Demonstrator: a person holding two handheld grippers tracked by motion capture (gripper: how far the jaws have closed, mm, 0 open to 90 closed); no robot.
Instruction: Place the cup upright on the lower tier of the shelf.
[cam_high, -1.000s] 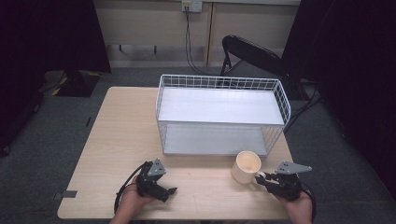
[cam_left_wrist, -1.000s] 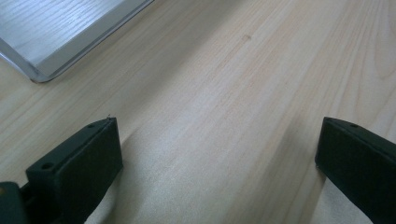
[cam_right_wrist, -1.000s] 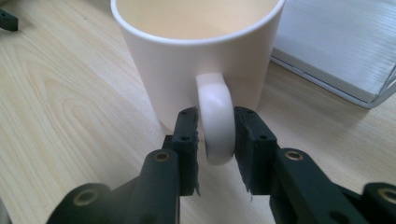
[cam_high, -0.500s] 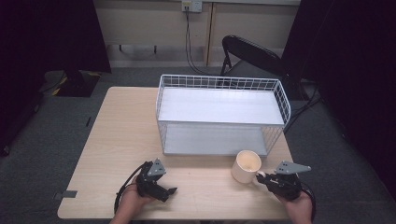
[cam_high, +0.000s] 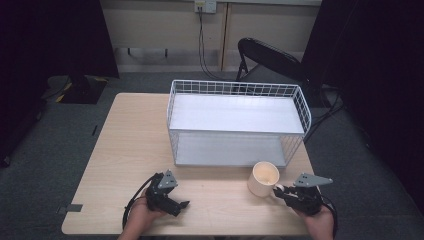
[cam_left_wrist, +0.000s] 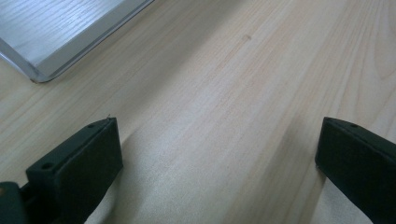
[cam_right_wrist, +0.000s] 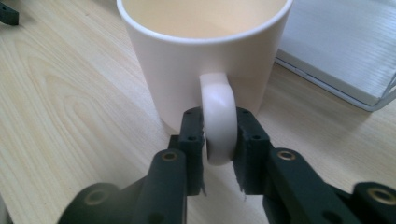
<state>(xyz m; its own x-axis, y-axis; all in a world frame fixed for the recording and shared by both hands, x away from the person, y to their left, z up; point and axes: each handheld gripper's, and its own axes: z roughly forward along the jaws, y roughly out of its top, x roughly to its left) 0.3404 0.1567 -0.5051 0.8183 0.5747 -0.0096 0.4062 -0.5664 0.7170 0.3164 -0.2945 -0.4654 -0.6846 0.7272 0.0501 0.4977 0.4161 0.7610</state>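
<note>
mug (cam_high: 264, 178) of cream colour stands upright on the table (cam_high: 130, 145) near its front right corner, just in front of the wire rack (cam_high: 237, 122), its handle (cam_right_wrist: 218, 122) turned toward the front edge; the right hand-held gripper (cam_high: 281, 190) is clamped on that handle, 1 black jaw on each side of the loop, as the right gripper view shows plainly; the mug's base rests on the wood, and its inside looks empty as far as the rim lets me see; the person's right hand (cam_high: 315, 216) holds that hand-held gripper at the table's front edge, with the grey three-cornered plate on top of it.

left hand-held gripper (cam_high: 179, 205) lies low over the table near the front edge, left of the middle, held by the person's left hand (cam_high: 142, 215); its 2 jaws stand wide apart with bare wood between them, holding nothing; in the left gripper view a corner of the rack's white lower shelf (cam_left_wrist: 60, 32) shows at the upper left, well apart from the jaws.

the wire rack is white, with 2 shelves, and sits toward the table's back right part; both shelves look bare; the mug is just beside the rack's front right corner, whether touching it i cannot tell; behind the table a black chair (cam_high: 270, 57) stands on the grey floor.
</note>
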